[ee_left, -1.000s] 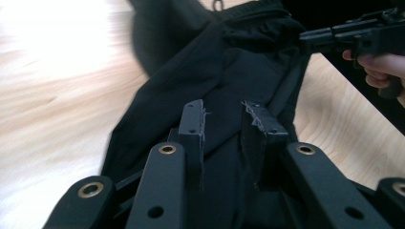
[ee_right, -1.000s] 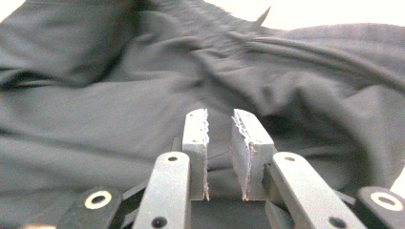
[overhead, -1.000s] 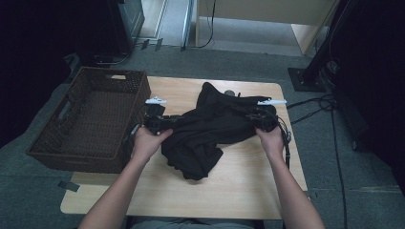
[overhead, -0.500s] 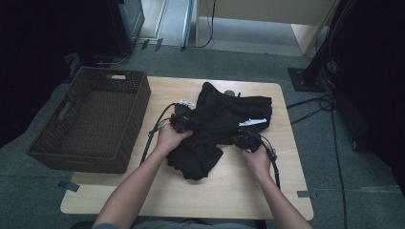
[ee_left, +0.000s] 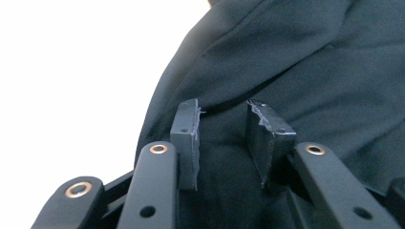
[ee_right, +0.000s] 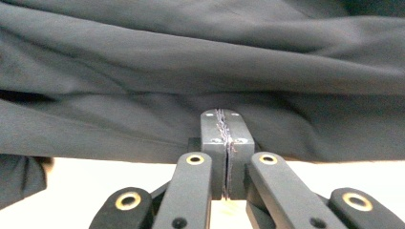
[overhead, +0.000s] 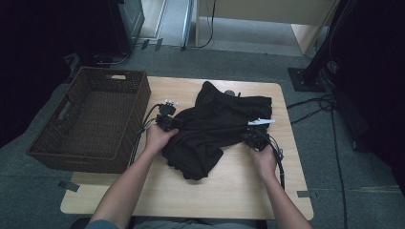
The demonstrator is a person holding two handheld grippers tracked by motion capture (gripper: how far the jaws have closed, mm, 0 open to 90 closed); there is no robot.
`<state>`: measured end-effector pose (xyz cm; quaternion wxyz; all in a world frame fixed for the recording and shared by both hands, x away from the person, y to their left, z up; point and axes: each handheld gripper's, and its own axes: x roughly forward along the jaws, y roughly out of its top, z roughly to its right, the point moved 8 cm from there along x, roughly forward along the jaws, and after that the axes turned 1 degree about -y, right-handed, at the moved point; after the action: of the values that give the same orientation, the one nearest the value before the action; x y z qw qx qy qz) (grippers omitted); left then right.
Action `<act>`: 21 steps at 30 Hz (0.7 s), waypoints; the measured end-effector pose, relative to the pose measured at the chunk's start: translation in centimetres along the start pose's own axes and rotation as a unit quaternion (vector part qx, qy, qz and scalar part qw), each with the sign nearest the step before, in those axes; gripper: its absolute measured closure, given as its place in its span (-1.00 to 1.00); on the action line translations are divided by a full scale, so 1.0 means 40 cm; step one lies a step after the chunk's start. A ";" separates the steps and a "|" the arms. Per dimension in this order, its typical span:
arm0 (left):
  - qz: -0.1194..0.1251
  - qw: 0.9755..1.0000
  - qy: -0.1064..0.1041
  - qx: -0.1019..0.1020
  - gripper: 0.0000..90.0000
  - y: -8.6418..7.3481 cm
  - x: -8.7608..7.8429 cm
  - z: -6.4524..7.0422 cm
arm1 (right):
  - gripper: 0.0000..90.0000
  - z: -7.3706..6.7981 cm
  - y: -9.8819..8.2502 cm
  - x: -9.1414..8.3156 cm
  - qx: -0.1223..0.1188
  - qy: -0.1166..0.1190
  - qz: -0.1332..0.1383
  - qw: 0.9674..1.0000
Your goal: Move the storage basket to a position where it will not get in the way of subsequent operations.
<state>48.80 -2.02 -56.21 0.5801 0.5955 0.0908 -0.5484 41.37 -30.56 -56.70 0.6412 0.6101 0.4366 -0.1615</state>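
— Where's the black garment (overhead: pixel 215 129) lying?

— Bunched mid-bench, its long side running across between the two hands, basket (overhead: pixel 90 119) off to its left.

— And the grips?

— The right gripper (ee_right: pixel 224 143) has just been closing; its jaws meet at the cloth's near edge, whether pinching it I can't tell. The left gripper (ee_left: pixel 222 138) stands partly open, cloth between, not clamped.
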 end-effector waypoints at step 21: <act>0.015 0.999 -0.020 -0.021 0.37 0.008 -0.073 0.024 | 0.55 0.091 -0.002 -0.074 0.051 -0.016 0.025 0.998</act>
<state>47.40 -1.33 -53.56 0.6023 0.5735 0.0816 -0.5493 40.95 -34.90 -54.96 0.6202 0.6496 0.4024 -0.1772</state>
